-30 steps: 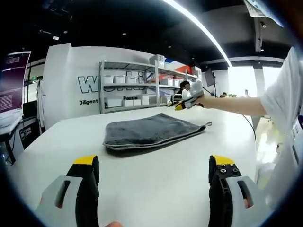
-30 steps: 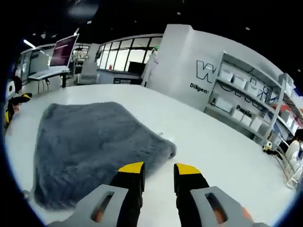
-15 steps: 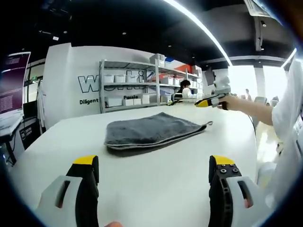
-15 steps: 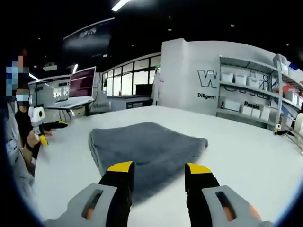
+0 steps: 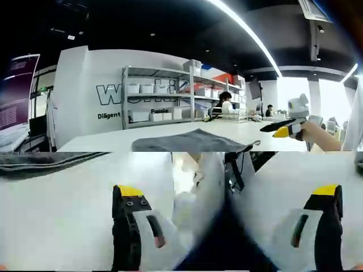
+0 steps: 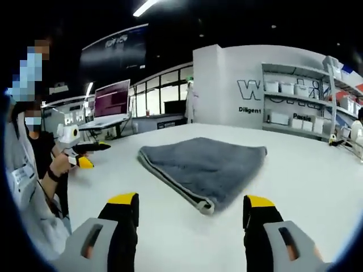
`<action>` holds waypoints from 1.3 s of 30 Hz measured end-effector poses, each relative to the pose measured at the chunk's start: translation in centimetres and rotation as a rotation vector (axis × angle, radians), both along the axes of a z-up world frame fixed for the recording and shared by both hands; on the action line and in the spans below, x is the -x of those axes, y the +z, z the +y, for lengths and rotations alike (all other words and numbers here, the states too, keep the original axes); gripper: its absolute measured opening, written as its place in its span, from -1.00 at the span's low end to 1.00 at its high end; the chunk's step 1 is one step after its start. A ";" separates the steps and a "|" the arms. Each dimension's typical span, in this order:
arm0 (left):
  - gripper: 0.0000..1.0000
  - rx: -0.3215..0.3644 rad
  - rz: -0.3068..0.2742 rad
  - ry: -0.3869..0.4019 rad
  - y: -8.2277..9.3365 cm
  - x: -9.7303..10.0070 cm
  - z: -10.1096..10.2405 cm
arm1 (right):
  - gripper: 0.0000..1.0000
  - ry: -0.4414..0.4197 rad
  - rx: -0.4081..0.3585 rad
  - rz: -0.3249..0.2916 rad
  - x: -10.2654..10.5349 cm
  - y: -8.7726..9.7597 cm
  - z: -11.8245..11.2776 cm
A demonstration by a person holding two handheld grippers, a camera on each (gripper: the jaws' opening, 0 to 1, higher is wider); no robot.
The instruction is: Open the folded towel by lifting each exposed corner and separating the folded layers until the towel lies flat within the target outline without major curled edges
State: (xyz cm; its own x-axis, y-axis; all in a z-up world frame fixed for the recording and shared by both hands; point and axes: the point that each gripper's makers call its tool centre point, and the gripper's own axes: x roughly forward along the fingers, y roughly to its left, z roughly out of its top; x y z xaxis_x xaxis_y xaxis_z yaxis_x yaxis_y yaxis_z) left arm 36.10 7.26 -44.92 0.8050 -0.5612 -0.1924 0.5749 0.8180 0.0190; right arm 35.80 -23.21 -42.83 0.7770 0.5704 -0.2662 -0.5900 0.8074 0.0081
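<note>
Right fingers [image 6: 191,207] spread wide, empty, poised over the table [image 6: 317,170]. Towel [image 6: 207,164] lies folded at 12 o'clock, near corner just ahead. Left fingers [image 5: 227,198] also wide, gripping nothing; left gripper view glitched below, towel far at 12. Unfolding not begun. Next: drop right fingers onto the near corner's top layer only.

The left gripper [image 5: 227,195] hung with its jaws spread wide over the white table [image 5: 68,192]. Beyond lay the folded grey towel [image 5: 190,143]; the right gripper [image 5: 282,129] hovered near its corner.
</note>
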 end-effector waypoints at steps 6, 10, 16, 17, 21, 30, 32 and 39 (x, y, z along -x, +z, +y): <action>0.94 -0.007 0.007 -0.003 0.1 0.4 -0.4 | 0.71 -0.059 0.047 -0.026 1.3 -0.2 0.2; 0.94 -0.024 0.005 -0.012 0.2 0.7 -0.5 | 0.75 -0.067 0.064 -0.019 2.2 -0.7 0.3; 0.95 -0.010 -0.003 -0.014 0.7 1.1 -0.6 | 0.98 -0.086 0.006 0.002 2.8 -0.8 0.4; 0.95 -0.011 -0.004 -0.014 0.8 1.2 -0.6 | 0.98 -0.093 0.012 0.002 2.8 -0.8 0.3; 0.95 0.001 -0.007 -0.020 1.0 1.4 -0.7 | 0.99 -0.107 0.025 0.007 2.5 -0.8 0.2; 0.95 -0.019 -0.008 0.009 0.8 1.2 0.3 | 0.99 -0.113 0.006 0.006 2.0 -0.7 0.7; 0.95 -0.019 -0.006 0.014 0.7 1.2 0.4 | 0.99 -0.111 -0.002 0.004 1.9 -0.6 0.9; 0.95 -0.030 -0.010 0.049 0.6 1.0 1.1 | 0.88 -0.072 0.001 -0.020 0.6 1.0 2.7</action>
State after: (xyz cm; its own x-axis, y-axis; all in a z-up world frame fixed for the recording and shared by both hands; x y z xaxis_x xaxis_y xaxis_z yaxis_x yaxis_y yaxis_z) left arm 35.07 8.35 -44.34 0.8334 -0.5148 -0.2009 0.5335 0.8443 0.0496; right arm 35.19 -20.50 -41.82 0.8214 0.5123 -0.2508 -0.5301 0.8479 -0.0042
